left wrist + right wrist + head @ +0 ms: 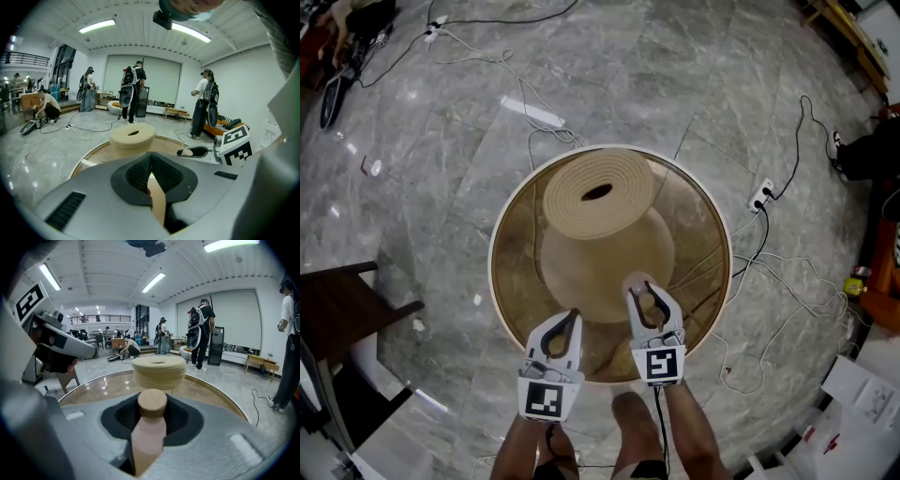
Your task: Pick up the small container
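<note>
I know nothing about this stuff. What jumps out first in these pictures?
First, the big round table in the middle of the marble floor, with a ribbed beige drum rising at its centre. Next, at the table's near edge, the right tool is closed on a small pink container with a wooden cap, while the left tool beside it is shut and empty.

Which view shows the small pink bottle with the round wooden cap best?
Right gripper view: the small pink bottle with round wooden cap fills the centre, gripped between the jaws. Head view shows only its top from above; left gripper view, just the cap.
</note>
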A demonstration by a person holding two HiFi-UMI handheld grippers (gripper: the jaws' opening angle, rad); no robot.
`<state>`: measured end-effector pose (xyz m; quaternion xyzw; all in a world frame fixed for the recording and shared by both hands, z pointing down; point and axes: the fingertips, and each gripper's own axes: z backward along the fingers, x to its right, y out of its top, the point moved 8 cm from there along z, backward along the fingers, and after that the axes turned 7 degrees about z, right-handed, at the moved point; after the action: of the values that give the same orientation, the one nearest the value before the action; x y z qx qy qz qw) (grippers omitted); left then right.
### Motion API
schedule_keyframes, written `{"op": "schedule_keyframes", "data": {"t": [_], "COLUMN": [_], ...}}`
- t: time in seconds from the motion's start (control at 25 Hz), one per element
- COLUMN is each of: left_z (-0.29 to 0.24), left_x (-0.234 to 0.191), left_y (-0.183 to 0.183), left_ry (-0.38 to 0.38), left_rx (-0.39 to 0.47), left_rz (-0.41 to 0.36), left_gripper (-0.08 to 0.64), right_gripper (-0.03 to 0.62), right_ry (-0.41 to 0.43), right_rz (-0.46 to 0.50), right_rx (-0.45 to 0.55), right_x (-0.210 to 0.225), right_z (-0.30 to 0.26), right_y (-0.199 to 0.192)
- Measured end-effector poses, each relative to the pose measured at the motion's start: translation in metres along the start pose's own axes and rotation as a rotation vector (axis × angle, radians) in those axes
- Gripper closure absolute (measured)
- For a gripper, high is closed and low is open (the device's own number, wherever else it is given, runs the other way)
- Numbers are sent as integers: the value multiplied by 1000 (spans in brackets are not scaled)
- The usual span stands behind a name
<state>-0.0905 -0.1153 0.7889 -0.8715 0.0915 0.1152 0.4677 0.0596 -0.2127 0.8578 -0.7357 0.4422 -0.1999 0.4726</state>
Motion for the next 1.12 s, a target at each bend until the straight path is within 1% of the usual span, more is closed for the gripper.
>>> {"op": "schedule_keyframes", "data": {"t": [0.24, 0.44, 0.6, 0.76, 0.84, 0.92, 0.96, 1.04, 1.08, 1.12], "left_z": [16, 33, 52, 72, 82, 92, 97, 109, 114, 119], "left_x": [5, 13, 23, 34, 41, 45, 50, 60, 62, 63], "left_y": [30, 61, 87, 112, 125, 135, 141, 157, 163, 168], "left_ry": [-6, -13, -21, -36, -38, -50, -54, -57, -63, -71], "left_rx": [28, 58, 80, 108, 117, 130, 132, 133, 137, 143], "left_rz": [-34, -48, -63, -116, -108, -156, -162, -138, -156, -190], "left_gripper": [541, 541, 541, 541, 541, 541, 541, 541, 541, 541], "right_gripper": [472, 472, 472, 472, 472, 472, 472, 472, 472, 472], "right_ry": [1, 1, -11, -29, -33, -39, -42, -47, -49, -52], "right_rz": [5, 7, -10, -21, -24, -27, -28, -35, -39, -41], "right_rx": [8, 26, 32, 42, 45, 61, 67, 70, 71, 73], "right_x": [3, 8, 14, 20, 22, 23, 25, 27, 27, 27], "right_z": [17, 36, 57, 81, 93, 106, 113, 128, 135, 143], "right_y": [28, 61, 91, 122, 138, 154, 162, 180, 189, 199]}}
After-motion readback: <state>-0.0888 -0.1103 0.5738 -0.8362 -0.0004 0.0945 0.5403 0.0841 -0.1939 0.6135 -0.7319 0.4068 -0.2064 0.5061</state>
